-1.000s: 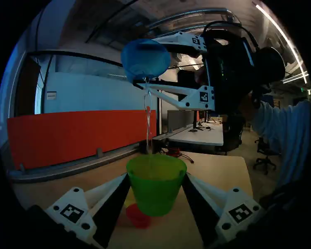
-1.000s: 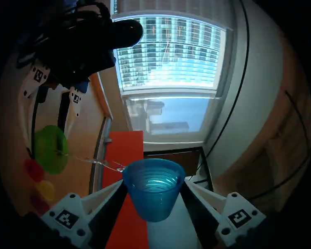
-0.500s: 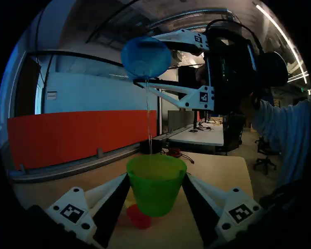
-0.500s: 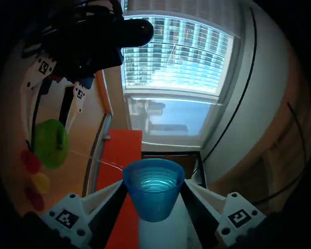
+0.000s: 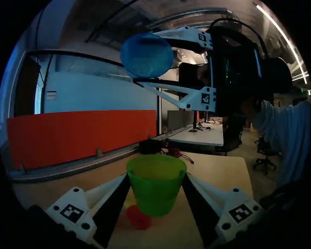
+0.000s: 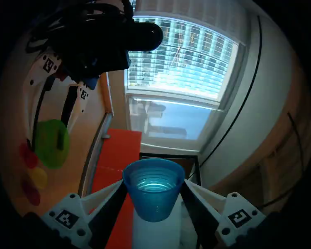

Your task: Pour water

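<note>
— Water (image 6: 153, 187) glints low inside the blue cup (image 6: 153, 205), I think. Where does that cup sit?
— High over the green cup (image 5: 156, 189), tipped nearly on its side, with its mouth turned toward the left gripper view. The right hand-held gripper (image 6: 153, 182) clamps it, a finger on each flank. No stream joins the two cups.
— And the green one?
— Upright, pinched between both fingers of the left hand-held gripper (image 5: 155, 179), over the table (image 5: 222, 166), with a red thing (image 5: 138, 216) just below it. Whether it rests on the table I cannot tell.
— So how to pour the rest well?
— My judgement: bring the blue cup down nearer the green rim first, since from such a height a thin thread wanders and splashes. Line its lowest lip over the middle of the green mouth. Then roll the wrist slowly, so the water runs out as one line, not a gulp.
— Any risk?
— The cups look like thin plastic, which probably flexes. Squeeze harder and a cup may buckle or slip. Hold the green cup level and let the right side do all the moving.
</note>
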